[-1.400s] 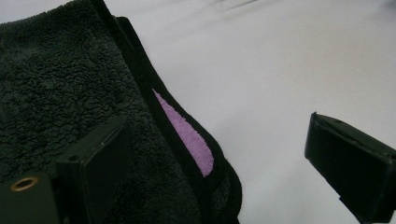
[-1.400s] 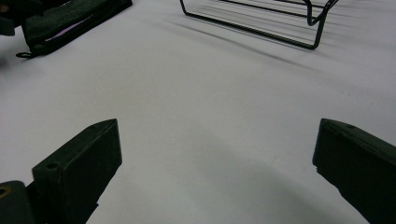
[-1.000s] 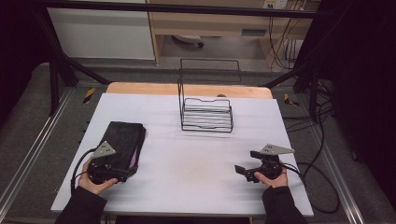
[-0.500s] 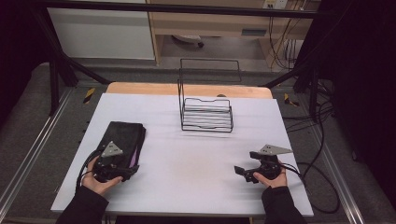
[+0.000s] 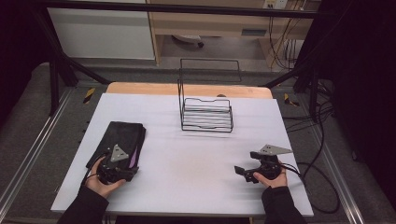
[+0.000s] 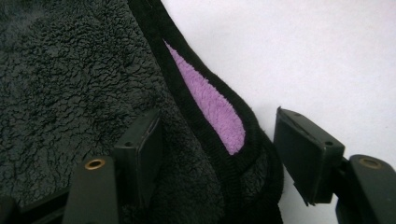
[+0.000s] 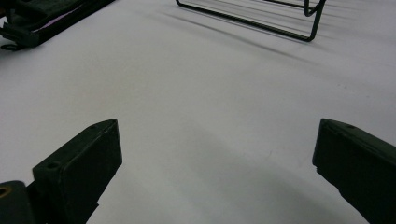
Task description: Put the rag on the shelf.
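Folded black towel (image 5: 120, 140) with a purple lining (image 6: 212, 100), lying at the left of the white table (image 5: 196, 168). Straddled at its near corner by the left gripper (image 6: 217, 149), jaws just closing, right pad not yet touching. No lift yet. Right gripper (image 7: 217, 158) wide open, holding nothing. Wire rack (image 5: 206, 114) standing behind, bare.

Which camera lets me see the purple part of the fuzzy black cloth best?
The left gripper view: the purple strip is close and sharp between the left gripper jaws. The high view shows a thin sliver; the right gripper view, a faint line at the top left.
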Tool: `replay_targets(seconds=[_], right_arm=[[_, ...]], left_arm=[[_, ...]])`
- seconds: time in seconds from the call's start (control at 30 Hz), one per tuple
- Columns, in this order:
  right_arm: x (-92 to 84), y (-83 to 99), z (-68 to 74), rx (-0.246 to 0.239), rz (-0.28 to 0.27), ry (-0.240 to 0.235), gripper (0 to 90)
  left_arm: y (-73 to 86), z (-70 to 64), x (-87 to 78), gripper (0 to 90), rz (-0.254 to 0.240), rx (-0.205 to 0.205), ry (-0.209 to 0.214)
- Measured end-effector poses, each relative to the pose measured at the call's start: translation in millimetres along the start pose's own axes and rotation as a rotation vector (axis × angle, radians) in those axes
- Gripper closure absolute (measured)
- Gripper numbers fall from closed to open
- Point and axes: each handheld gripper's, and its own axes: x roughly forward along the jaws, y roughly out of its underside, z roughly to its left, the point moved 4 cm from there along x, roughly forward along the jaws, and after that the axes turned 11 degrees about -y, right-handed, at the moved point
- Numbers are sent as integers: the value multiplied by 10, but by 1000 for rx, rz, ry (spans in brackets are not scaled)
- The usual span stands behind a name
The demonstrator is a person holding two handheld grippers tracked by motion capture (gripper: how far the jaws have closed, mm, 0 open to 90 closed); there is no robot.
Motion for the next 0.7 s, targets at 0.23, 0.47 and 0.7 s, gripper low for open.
replay_targets(seconds=[0.23,0.47,0.7], right_arm=[[4,3,-1,1,3,2,19],[4,2,-2,0,2,2,19],[0,1,1,2,-1,3,19]], left_arm=[[-1,25,3,452,6,1,-30],[-1,50,7,496,5,-15,-28],[-15,59,19,630,22,-24,-79]])
